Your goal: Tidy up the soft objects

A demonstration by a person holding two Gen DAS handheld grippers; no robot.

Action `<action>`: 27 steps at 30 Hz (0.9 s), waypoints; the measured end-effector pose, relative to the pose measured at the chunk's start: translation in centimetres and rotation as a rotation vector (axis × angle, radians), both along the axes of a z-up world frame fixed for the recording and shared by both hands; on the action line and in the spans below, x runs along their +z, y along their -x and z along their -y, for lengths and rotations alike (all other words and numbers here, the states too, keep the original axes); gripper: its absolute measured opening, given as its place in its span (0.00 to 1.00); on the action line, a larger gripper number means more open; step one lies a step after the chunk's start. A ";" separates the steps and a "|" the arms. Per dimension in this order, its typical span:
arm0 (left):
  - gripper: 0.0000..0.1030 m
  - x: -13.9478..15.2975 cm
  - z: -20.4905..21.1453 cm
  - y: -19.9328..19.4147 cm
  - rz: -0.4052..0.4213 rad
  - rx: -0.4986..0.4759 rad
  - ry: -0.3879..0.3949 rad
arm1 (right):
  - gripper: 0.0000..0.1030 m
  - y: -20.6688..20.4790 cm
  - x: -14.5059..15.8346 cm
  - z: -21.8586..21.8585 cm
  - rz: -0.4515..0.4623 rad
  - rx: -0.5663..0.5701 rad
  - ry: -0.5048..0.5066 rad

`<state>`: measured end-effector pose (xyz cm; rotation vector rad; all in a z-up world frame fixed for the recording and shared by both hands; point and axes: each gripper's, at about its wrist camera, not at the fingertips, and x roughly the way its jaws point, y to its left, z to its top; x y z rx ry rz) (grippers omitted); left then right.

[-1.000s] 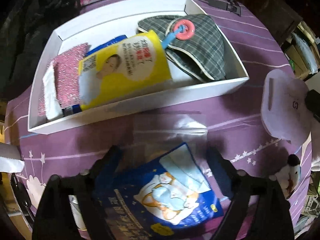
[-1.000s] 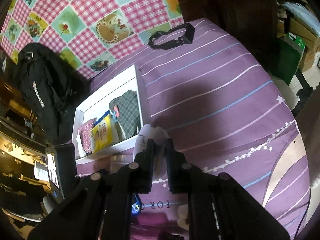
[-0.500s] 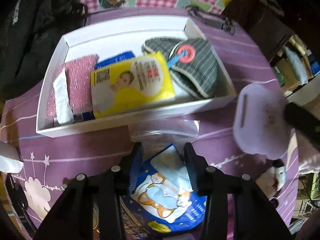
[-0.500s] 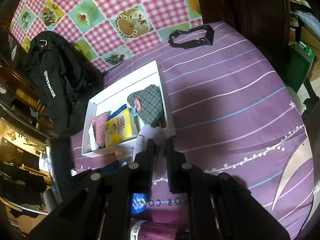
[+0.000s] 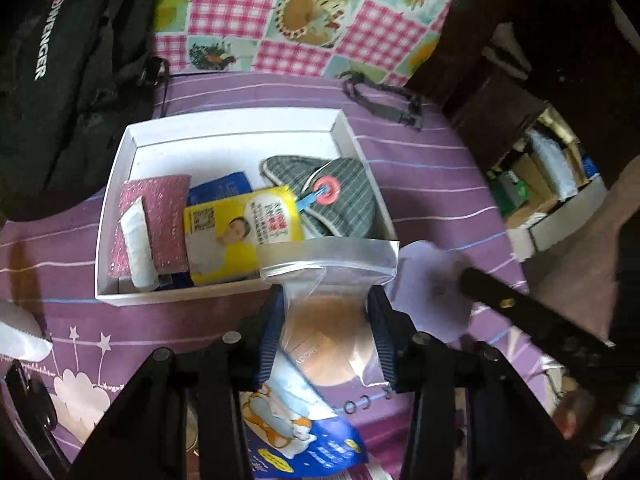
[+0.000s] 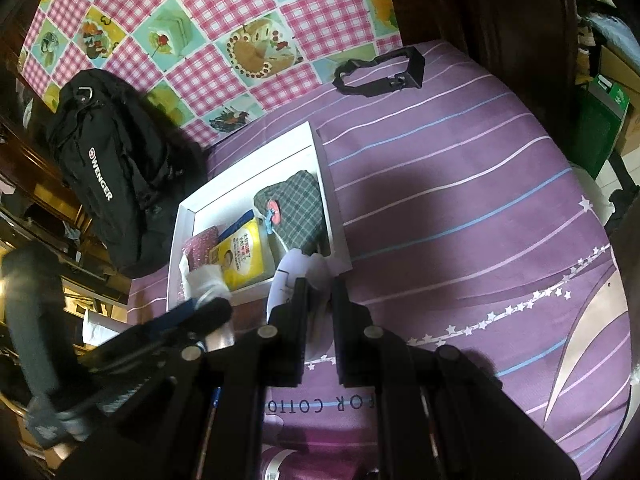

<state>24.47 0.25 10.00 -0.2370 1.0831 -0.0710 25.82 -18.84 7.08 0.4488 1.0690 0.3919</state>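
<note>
1. Left gripper [image 5: 326, 316] jaws pinch the clear zip bag [image 5: 326, 276]; its top flops ahead of the jaws over the white box [image 5: 224, 122] near wall and may snag there.
2. Right gripper [image 6: 318, 300] jaws narrow, clamping the pale flat pad [image 6: 294, 270]; both loads are near each other and could collide.

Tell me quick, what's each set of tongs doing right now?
Left tongs: closed on the clear zip bag.
Right tongs: closed on the pale lilac pad.

Blue pouch [image 5: 304, 436] cut off at bottom edge; right claw [image 5: 520, 312] blurred.
</note>
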 end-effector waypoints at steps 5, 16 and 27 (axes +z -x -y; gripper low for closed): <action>0.40 2.0 -1.1 -0.1 0.033 -0.009 0.064 | 0.12 0.0 0.0 -0.6 -0.003 0.014 -0.009; 0.40 2.2 -6.2 -0.8 0.069 0.068 0.023 | 0.12 0.3 0.8 -1.4 0.032 -0.008 0.015; 0.40 -1.0 -9.4 -3.8 0.034 0.110 -0.080 | 0.12 -2.9 1.3 -5.3 0.035 0.028 0.038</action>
